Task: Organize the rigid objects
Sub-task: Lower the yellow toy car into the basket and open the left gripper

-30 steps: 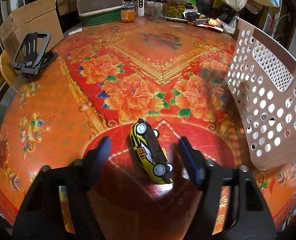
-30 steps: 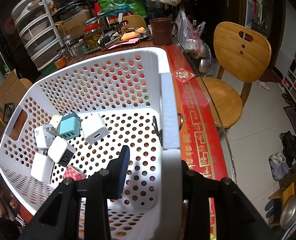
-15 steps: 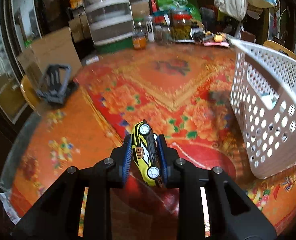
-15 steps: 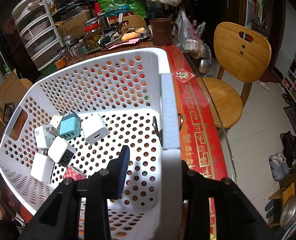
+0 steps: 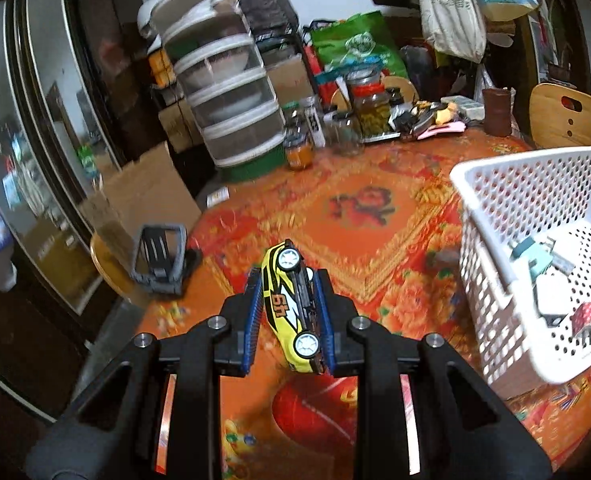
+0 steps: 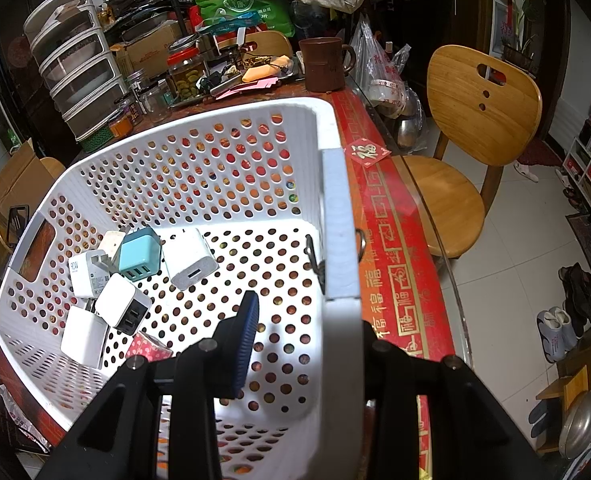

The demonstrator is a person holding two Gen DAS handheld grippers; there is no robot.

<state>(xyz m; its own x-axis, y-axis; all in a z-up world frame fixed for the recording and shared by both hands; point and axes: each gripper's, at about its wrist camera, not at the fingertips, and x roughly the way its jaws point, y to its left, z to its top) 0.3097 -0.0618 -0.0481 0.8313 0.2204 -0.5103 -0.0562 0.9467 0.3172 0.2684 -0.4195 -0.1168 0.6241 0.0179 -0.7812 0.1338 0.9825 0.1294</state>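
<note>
One yellow toy car (image 5: 293, 308) between the left tool's pads. One white perforated basket (image 6: 337, 216) on the right tool's inner pad side holds six USB chargers (image 6: 139, 254), five white, one teal.

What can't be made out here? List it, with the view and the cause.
- Right tool, right wrist view: its right finger is hidden behind the basket wall.
- Toy car, left wrist view: its far side is covered by the left tool pads.
- Chargers, left wrist view: blurred.
</note>
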